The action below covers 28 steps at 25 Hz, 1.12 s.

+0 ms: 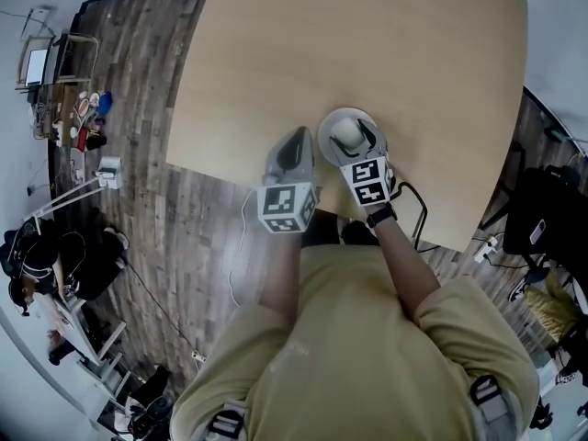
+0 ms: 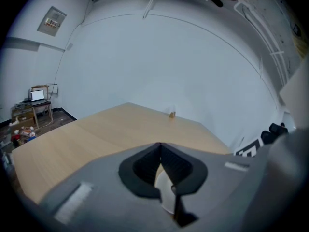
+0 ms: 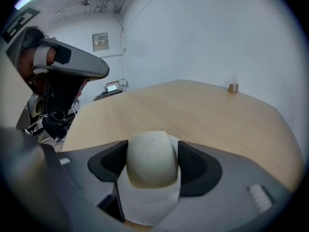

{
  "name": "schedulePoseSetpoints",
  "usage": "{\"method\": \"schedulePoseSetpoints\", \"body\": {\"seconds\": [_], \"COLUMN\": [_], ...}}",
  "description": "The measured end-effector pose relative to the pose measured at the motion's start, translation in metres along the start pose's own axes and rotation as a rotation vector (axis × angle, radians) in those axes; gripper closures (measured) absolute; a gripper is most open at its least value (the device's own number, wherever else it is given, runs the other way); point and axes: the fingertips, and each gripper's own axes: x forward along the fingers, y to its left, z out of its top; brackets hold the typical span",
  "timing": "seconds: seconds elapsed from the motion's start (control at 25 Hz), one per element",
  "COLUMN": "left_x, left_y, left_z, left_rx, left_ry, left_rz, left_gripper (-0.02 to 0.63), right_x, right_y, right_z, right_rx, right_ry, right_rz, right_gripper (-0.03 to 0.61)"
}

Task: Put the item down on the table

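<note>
A cream, dome-shaped item sits between the black pads of my right gripper, which is shut on its sides. Beneath the item shows a white round dish; whether it is joined to the item I cannot tell. In the head view the right gripper holds the item over the near part of the light wooden table. Just to its left, my left gripper points over the table's near edge. Its jaws meet at the tips, with nothing held.
A small brown object stands near the table's far edge, also visible from the left gripper. Left of the table, on the dark wood floor, are a desk with a laptop and clutter. A black bag lies at the right.
</note>
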Motion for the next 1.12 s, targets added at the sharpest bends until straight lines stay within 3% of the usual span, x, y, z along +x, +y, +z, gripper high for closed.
{"method": "schedulePoseSetpoints", "body": {"seconds": [0.68,0.72,0.8,0.84,1.12], "left_x": [0.001,-0.001,-0.003,-0.004,-0.019], "left_y": [-0.007,-0.007,-0.009,-0.01,-0.024], "left_z": [0.003,0.003,0.004,0.006,0.027], "left_rx": [-0.005,-0.006,-0.011,-0.016,0.009], "left_ry": [-0.008,-0.012,-0.019,-0.022,-0.071], "left_rz": [0.001,0.003,0.005,0.005,0.006], "left_gripper": [0.612,0.612,0.612,0.612,0.612], "right_x": [0.014,0.014,0.012,0.01,-0.024], "right_y": [0.001,0.003,0.007,0.007,-0.006], "right_z": [-0.019,-0.019,-0.016,-0.013,0.01], "right_rx": [-0.012,-0.004,0.007,0.005,-0.012], "right_ry": [0.111,0.106,0.095,0.091,-0.01], "right_rz": [0.025,0.038,0.059,0.059,0.025], "right_gripper": [0.25,0.231,0.118,0.102,0.092]}}
